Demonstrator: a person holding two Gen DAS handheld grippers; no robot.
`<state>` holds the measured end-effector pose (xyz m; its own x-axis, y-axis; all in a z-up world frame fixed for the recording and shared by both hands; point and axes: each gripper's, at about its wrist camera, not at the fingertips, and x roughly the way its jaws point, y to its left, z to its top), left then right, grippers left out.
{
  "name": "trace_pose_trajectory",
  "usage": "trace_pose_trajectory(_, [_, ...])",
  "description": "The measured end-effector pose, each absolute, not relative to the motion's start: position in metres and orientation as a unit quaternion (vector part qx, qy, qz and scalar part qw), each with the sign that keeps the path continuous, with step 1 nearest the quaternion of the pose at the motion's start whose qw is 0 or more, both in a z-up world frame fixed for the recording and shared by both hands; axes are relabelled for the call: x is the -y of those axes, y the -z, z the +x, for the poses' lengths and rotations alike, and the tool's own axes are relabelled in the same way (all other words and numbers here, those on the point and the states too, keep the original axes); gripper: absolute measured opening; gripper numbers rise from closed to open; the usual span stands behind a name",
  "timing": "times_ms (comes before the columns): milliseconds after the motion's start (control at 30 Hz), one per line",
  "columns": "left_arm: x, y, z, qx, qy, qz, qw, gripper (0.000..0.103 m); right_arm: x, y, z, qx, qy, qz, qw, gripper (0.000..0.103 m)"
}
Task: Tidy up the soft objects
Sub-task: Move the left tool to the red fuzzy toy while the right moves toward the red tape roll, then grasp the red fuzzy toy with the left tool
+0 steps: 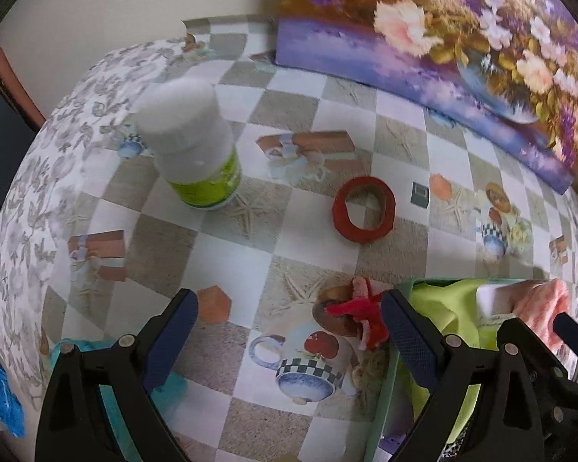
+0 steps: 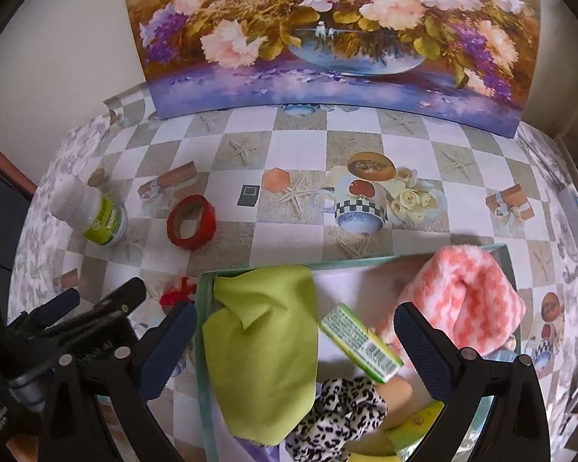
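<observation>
The left tool [image 1: 287, 317] hangs over the bench [image 1: 227, 246], which is covered in a checked oilcloth printed with cups, starfish and gift boxes. Its two dark-blue padded fingers [image 1: 173, 331] stand wide apart with nothing between them. Just ahead of its right finger lies a small red-and-pink fuzzy bundle of pipe-cleaner-like strands [image 1: 360, 313], resting on the cloth right beside the outer wall of a shallow pale-green box [image 1: 385, 385].

The right tool [image 2: 294, 340] hovers above that pale-green box [image 2: 208, 346], its fingers also spread wide and empty. Inside the box lie a lime-green soft cloth [image 2: 266, 350] draped against the left wall, a fluffy pink-and-white towel [image 2: 466, 304] in the far right corner, a black-and-white leopard-print fabric piece [image 2: 339, 415] near the front, and a small green rectangular carton [image 2: 360, 342] lying tilted across the middle. A tan rounded item beside the leopard fabric is too hidden to identify.

Farther back on the bench, well apart from the box, sits a red roll of tape [image 1: 364, 210] lying flat, and to its left stands a white plastic bottle with a lime-green label [image 1: 192, 142], upright. A large floral painting on canvas [image 2: 327, 30] leans against the wall at the bench's far edge.
</observation>
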<state>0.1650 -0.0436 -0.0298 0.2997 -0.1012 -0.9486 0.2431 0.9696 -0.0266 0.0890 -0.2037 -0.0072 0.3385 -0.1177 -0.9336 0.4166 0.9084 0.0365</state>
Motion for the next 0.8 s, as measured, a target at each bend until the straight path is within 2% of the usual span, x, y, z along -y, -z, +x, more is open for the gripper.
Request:
trace_pose_trajectory(567, [0.061, 0.065, 0.161, -0.615, 0.131, 0.049, 0.776, 0.094, 0.222, 0.016, 0.086, -0.556, 0.177, 0.155, 0.797, 0.103])
trace_pose_trajectory(633, [0.064, 0.067, 0.159, -0.617, 0.136, 0.055, 0.773, 0.078, 0.222, 0.017, 0.086, -0.558, 0.176, 0.155, 0.796, 0.103])
trace_pose_trajectory(767, [0.07, 0.07, 0.156, -0.622, 0.153, 0.044, 0.767, 0.064, 0.221, 0.018, 0.085, -0.558, 0.174, 0.156, 0.796, 0.103])
trace_pose_trajectory(800, [0.071, 0.07, 0.155, -0.621, 0.157, 0.042, 0.767, 0.058, 0.222, 0.018, 0.085, -0.558, 0.175, 0.157, 0.796, 0.103])
